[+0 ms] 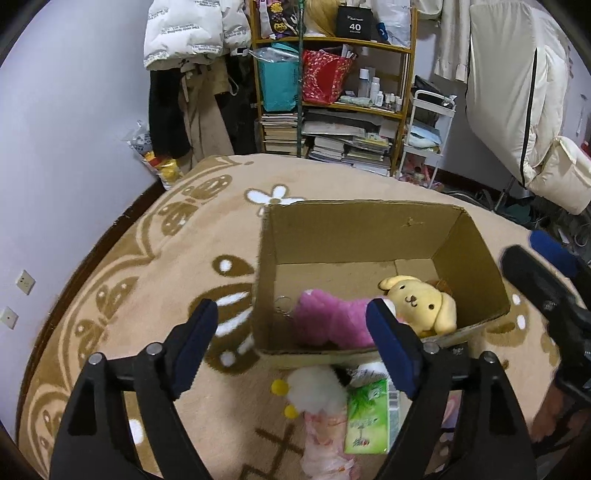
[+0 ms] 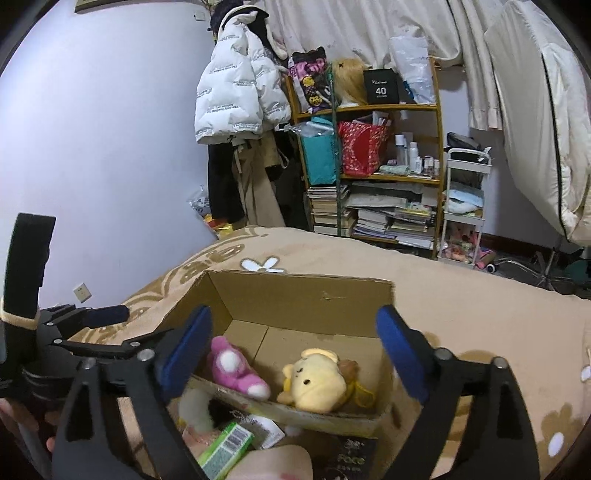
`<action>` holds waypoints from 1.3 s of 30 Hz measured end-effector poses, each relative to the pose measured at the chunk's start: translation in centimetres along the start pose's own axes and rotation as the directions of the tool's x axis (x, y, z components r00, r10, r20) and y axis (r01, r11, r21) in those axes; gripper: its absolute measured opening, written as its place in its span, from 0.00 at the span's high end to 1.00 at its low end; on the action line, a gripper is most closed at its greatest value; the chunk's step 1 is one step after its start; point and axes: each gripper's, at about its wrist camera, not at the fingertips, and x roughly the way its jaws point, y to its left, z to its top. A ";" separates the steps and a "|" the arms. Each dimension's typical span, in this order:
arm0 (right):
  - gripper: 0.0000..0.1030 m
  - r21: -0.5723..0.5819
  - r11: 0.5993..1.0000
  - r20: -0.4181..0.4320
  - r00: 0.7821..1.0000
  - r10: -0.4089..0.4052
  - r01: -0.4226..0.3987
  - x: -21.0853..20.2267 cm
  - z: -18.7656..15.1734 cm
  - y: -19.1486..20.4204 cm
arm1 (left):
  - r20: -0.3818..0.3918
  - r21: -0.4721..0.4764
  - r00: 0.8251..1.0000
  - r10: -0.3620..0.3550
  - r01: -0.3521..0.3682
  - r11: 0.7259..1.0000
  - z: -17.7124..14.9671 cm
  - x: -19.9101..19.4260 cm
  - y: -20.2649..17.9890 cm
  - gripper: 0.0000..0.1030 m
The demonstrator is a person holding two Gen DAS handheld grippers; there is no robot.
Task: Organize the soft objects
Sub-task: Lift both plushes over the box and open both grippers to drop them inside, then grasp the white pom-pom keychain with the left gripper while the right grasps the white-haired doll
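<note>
An open cardboard box [image 1: 354,229] [image 2: 295,295] stands on the beige patterned rug. Inside lie a pink plush [image 1: 325,325] [image 2: 232,369] and a yellow dog plush [image 1: 421,302] [image 2: 317,384]. In front of the box lie a white fluffy plush with yellow bits [image 1: 317,391] [image 2: 195,406], a green tissue pack [image 1: 369,417] [image 2: 225,450] and a pale pink soft item [image 1: 325,443] [image 2: 273,461]. My left gripper [image 1: 291,347] is open and empty, above the box's near wall. My right gripper [image 2: 291,354] is open and empty over the box.
A bookshelf [image 1: 332,92] [image 2: 369,166] with books and bags stands behind the rug, beside a white cart [image 1: 424,136] [image 2: 465,206]. Coats hang on the left [image 1: 192,33]. A dark booklet [image 2: 351,458] lies by the box. The other gripper shows at the right edge [image 1: 546,295].
</note>
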 end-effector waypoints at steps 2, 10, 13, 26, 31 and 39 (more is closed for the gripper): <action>0.00 0.015 1.000 -0.005 1.000 -0.002 0.003 -0.7 -0.1 -0.3 | -0.001 -0.011 1.000 0.009 -0.009 1.000 -0.2 -0.5 0.3 0.11; 0.00 0.083 0.996 -0.078 0.997 -0.019 0.025 -2.5 -1.2 -1.5 | -0.018 -0.039 1.000 0.021 -0.021 0.999 -1.2 -2.7 1.4 0.05; 0.00 0.116 0.993 -0.111 0.994 -0.023 0.036 -2.9 -2.0 -2.0 | -0.057 -0.035 0.998 0.027 -0.029 0.999 -1.8 -3.0 1.6 0.05; 0.00 0.183 0.977 -0.294 0.954 -0.055 0.113 -2.6 -5.5 -3.6 | -0.167 0.010 0.985 0.040 -0.039 0.999 -3.7 -2.3 1.1 0.05; 0.00 0.175 0.976 -0.340 0.938 -0.061 0.127 -1.5 -6.2 -3.4 | -0.217 -0.019 0.976 0.029 -0.034 0.999 -4.0 -1.0 1.4 0.05; 0.04 0.184 0.970 -0.438 0.897 -0.065 0.160 0.2 -7.8 -3.8 | -0.292 -0.051 0.956 0.014 -0.031 0.998 -4.5 1.3 2.0 0.05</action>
